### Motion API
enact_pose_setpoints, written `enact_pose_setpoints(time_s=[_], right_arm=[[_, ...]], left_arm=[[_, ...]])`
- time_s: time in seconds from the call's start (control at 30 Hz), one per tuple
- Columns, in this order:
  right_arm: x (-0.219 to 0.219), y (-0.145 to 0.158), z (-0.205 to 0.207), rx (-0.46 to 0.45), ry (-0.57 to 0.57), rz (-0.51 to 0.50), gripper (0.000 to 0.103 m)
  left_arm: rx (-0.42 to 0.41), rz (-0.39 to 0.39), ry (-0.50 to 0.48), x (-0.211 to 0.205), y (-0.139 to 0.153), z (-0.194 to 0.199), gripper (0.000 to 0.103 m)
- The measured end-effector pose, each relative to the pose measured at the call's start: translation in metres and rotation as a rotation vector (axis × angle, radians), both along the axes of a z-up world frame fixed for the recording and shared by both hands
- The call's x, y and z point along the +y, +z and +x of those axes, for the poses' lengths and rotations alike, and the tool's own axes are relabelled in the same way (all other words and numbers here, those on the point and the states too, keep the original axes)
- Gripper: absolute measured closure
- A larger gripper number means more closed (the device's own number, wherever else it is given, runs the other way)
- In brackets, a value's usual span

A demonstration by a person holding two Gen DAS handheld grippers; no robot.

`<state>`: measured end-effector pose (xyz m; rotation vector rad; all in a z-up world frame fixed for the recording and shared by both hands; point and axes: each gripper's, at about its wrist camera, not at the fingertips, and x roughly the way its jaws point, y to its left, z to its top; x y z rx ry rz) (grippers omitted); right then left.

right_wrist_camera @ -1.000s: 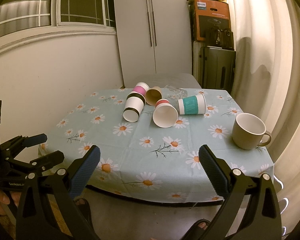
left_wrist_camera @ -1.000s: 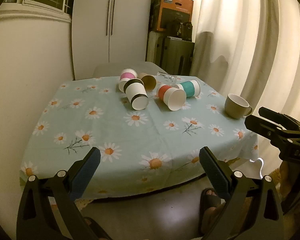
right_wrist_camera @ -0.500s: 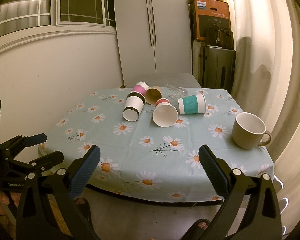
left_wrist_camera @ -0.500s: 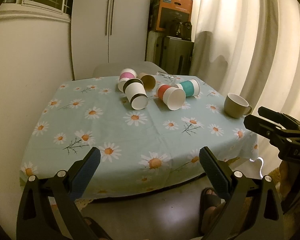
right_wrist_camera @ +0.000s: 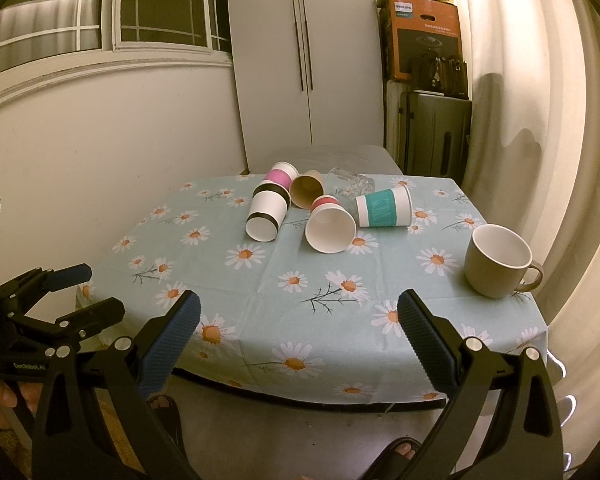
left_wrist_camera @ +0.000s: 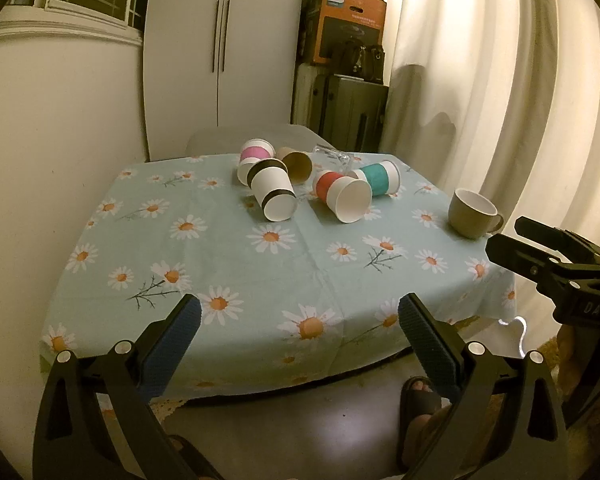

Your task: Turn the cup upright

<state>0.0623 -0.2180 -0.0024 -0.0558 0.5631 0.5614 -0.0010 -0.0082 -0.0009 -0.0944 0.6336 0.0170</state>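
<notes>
Several paper cups lie on their sides at the far middle of the table: a black-banded cup, a pink-banded cup, a brown cup, a red-banded cup and a teal-banded cup. A clear glass lies behind them. My left gripper is open and empty before the table's near edge. My right gripper is open and empty too, also short of the near edge.
A beige mug stands upright at the table's right. The table has a daisy-print cloth. A chair back is behind it, curtains on the right, a wall on the left. Sandalled feet are below.
</notes>
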Motion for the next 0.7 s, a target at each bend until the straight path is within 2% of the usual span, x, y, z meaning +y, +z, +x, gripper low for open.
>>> enact_pose_setpoints(time_s=[0.7], right_arm=[[0.0055, -0.0063, 0.0059, 0.018, 0.009, -0.026, 0.005]], left_arm=[[0.004, -0.006, 0.003, 0.0018, 0.0005, 0.0021, 0.007]])
